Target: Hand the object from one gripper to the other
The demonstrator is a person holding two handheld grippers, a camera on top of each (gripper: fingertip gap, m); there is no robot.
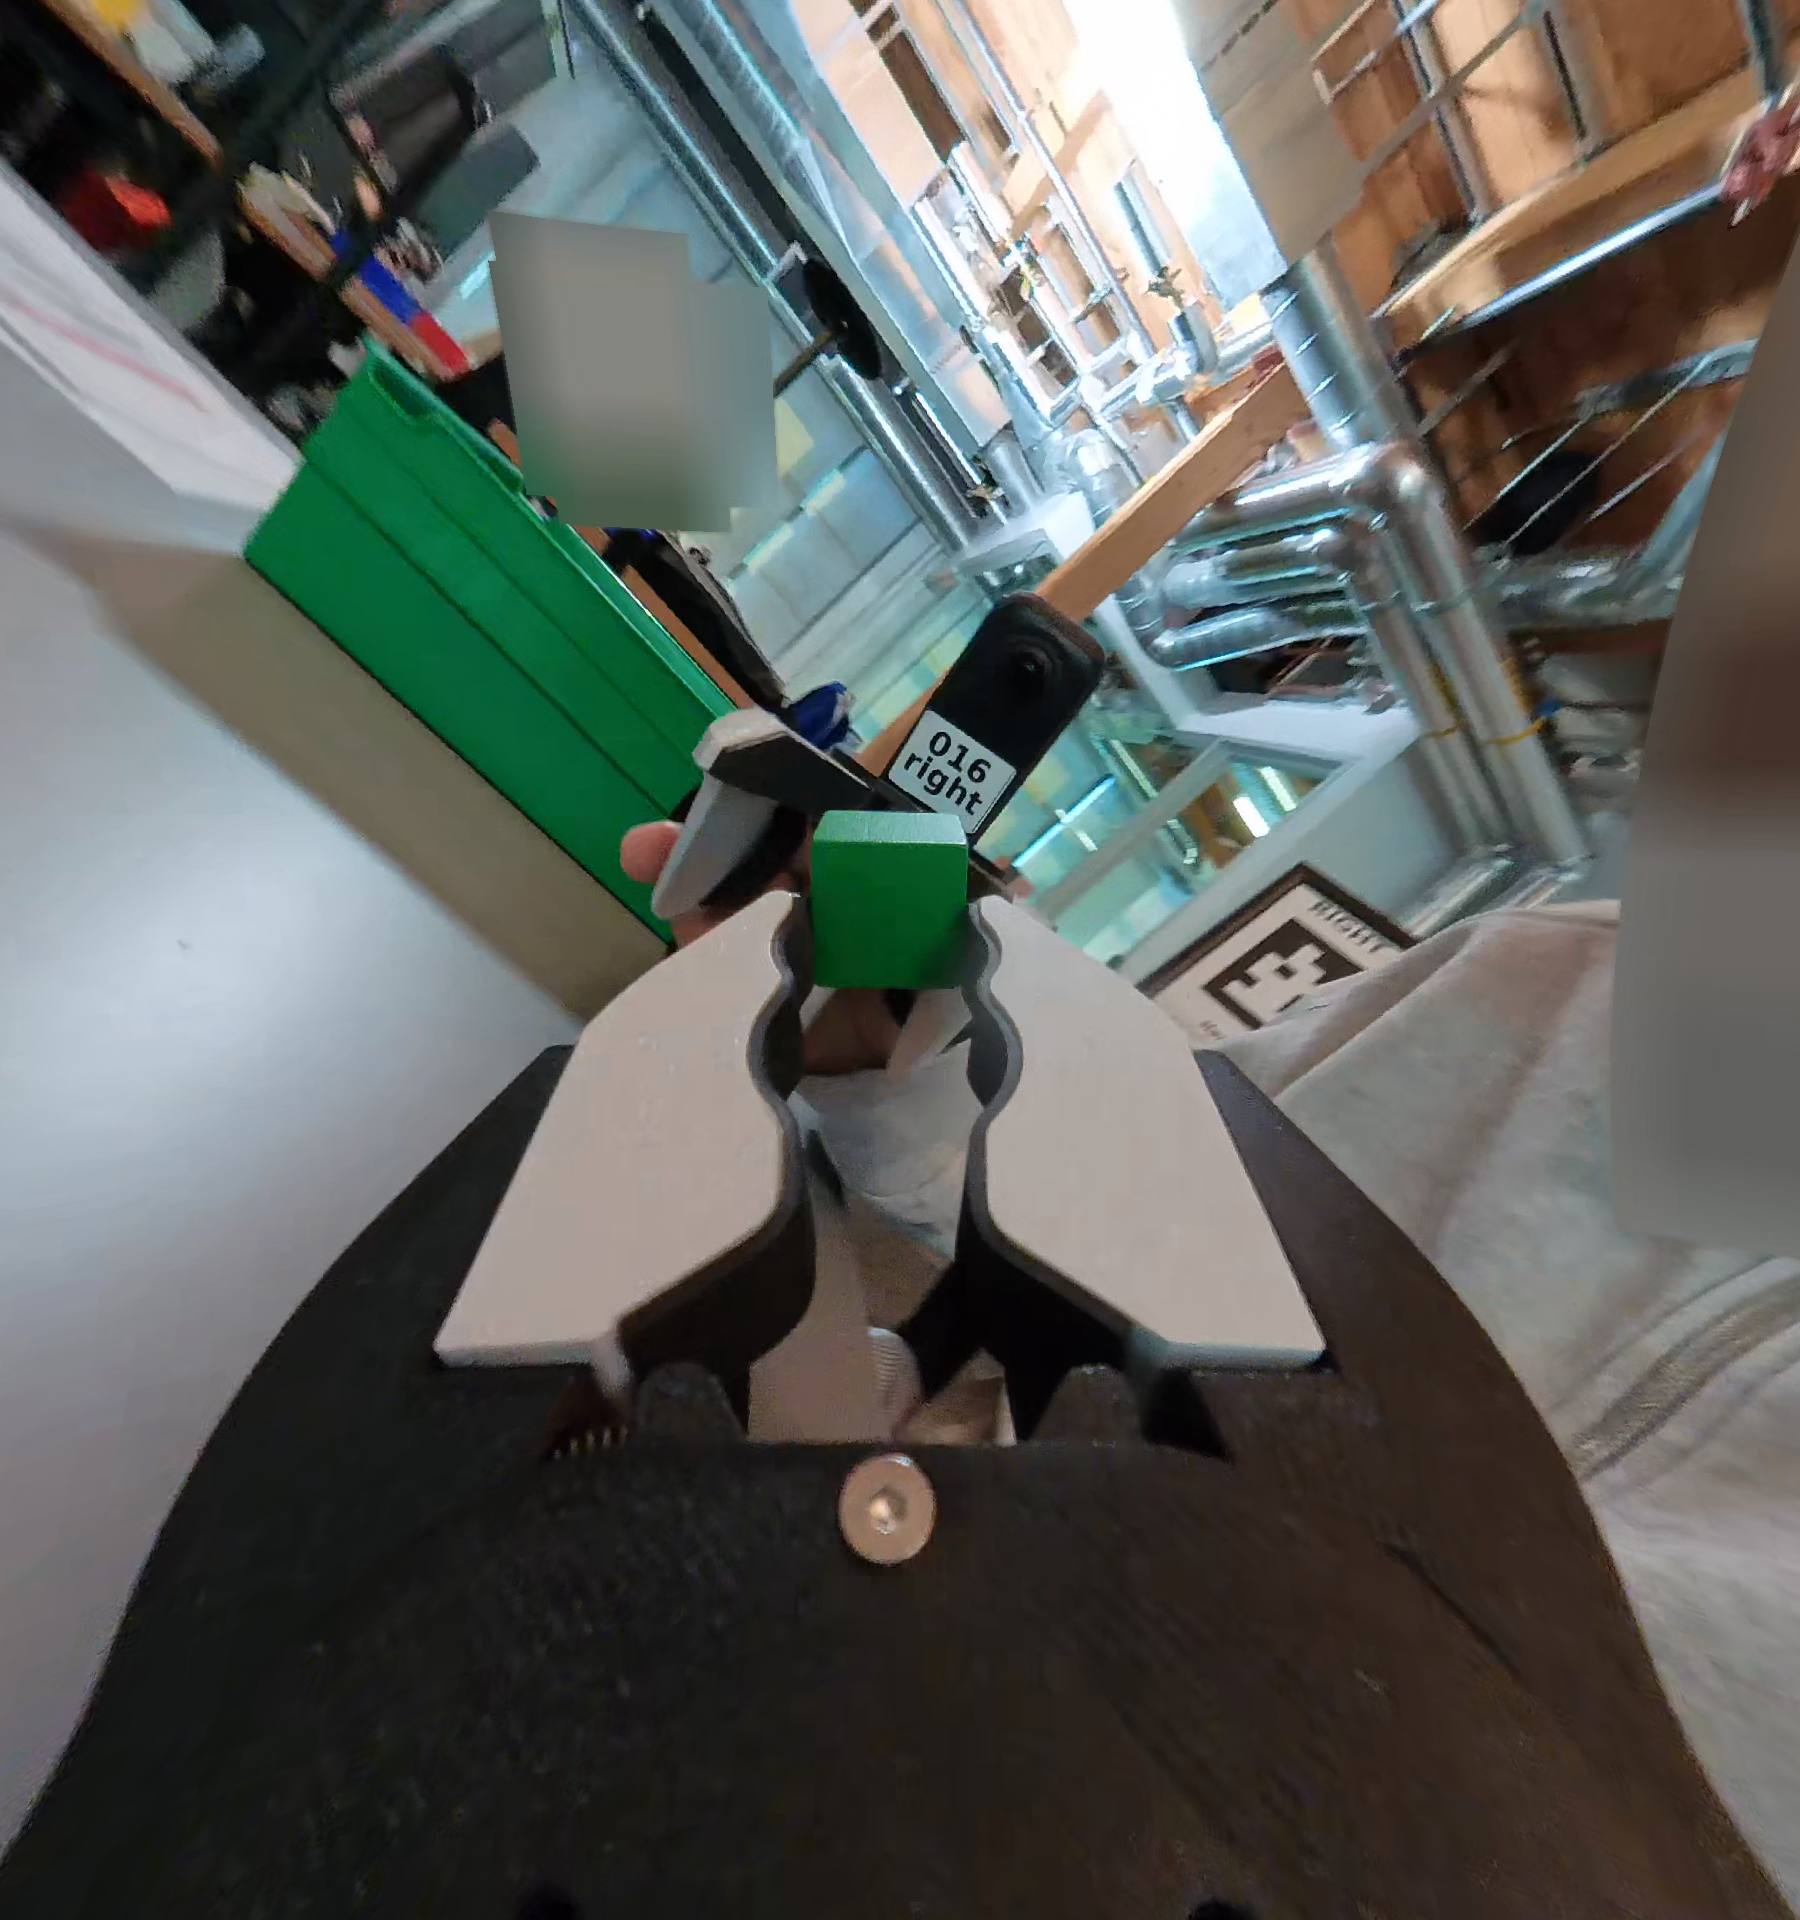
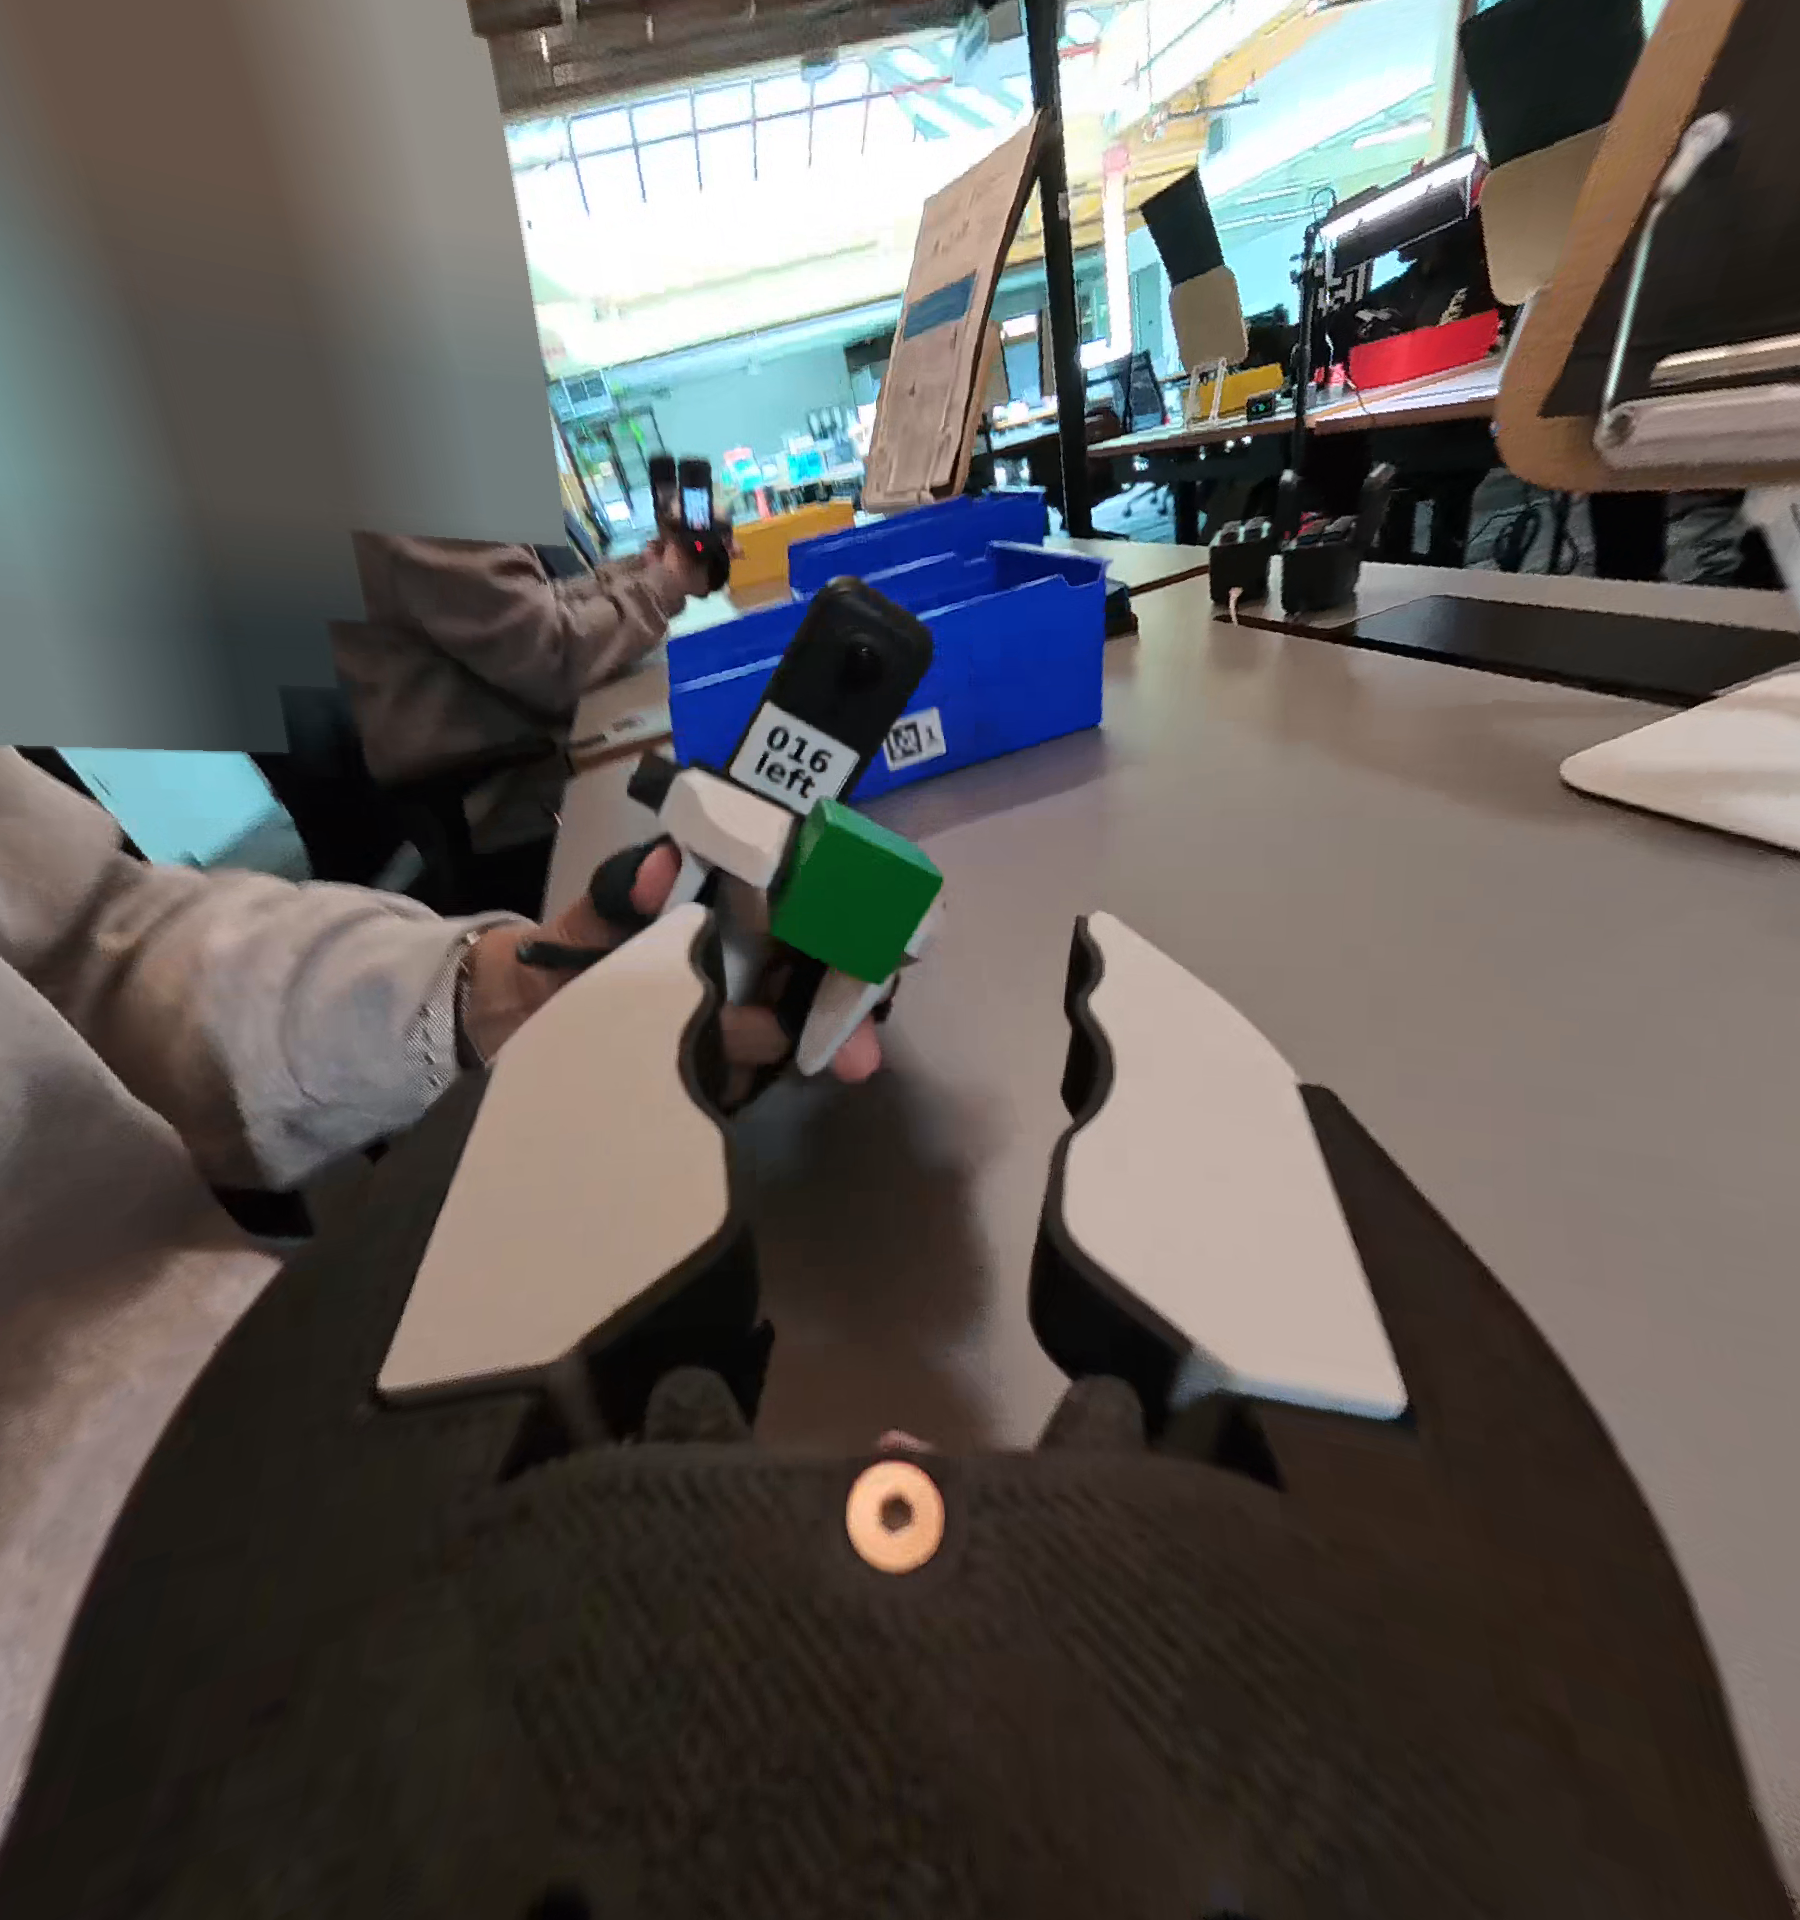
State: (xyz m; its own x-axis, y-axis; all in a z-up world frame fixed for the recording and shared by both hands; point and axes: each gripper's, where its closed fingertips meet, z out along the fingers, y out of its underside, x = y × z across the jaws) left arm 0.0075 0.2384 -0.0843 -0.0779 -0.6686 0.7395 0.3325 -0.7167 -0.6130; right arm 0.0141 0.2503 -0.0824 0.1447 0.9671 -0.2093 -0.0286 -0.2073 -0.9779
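A green block [image 1: 888, 906] is clamped between the fingertips of my left gripper [image 1: 885, 925], held in the air above the table. In the right wrist view the same block [image 2: 852, 902] shows in the left gripper, just ahead and a little left of my right gripper [image 2: 891, 940]. My right gripper is open and empty, with its jaws wide apart, and does not touch the block. In the left wrist view one grey finger [image 1: 714, 844] of the right gripper shows just behind and left of the block; its other finger is hidden.
A grey table [image 2: 1395, 935] lies below. A blue bin [image 2: 989, 675] stands at the back, a monitor stand [image 2: 1727, 758] at the right. A green bin [image 1: 480, 582] stands behind the grippers. A person's sleeve [image 2: 200, 997] reaches in from the left; another person sits farther back. The tips of both grippers are at nearly the same place.
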